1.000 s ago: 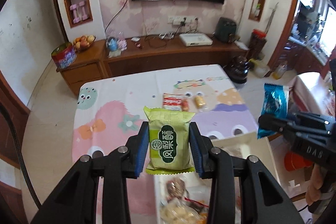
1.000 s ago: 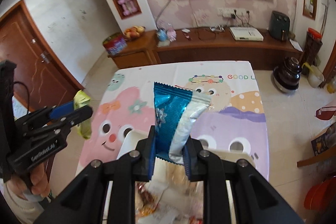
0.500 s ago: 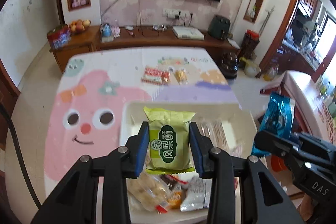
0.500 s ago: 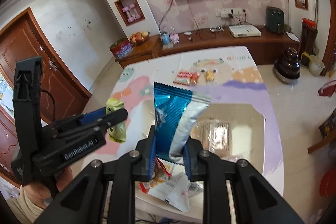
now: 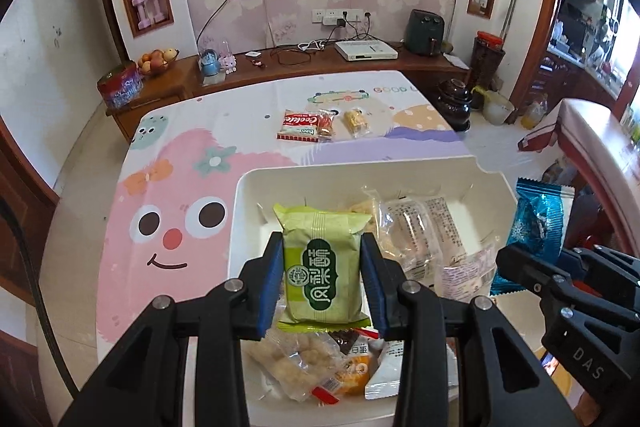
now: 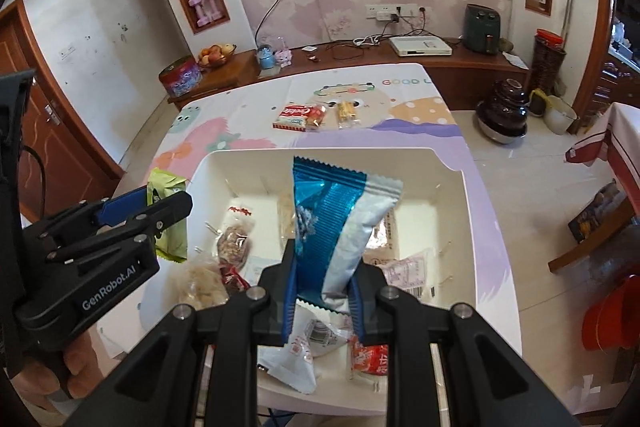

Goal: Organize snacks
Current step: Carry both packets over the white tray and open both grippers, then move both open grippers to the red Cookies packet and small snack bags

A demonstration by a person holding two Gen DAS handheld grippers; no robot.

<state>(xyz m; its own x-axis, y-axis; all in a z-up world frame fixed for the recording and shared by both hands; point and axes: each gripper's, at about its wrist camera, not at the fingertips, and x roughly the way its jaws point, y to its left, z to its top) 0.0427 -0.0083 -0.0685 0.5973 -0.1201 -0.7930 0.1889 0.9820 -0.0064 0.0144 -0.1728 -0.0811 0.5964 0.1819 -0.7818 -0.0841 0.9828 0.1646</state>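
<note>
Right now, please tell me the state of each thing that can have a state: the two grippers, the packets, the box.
left gripper: shut on green packet, upright over the box.
right gripper: shut on blue packet, upright.
white box: open, holding several snacks.
red cookie packet: lying flat on the table, outside the box.

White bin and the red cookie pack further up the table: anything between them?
Nothing. In both wrist views the stretch between the white bin far rim and the red cookie pack is bare cartoon tablecloth; a small yellow snack lies right of the pack.
</note>
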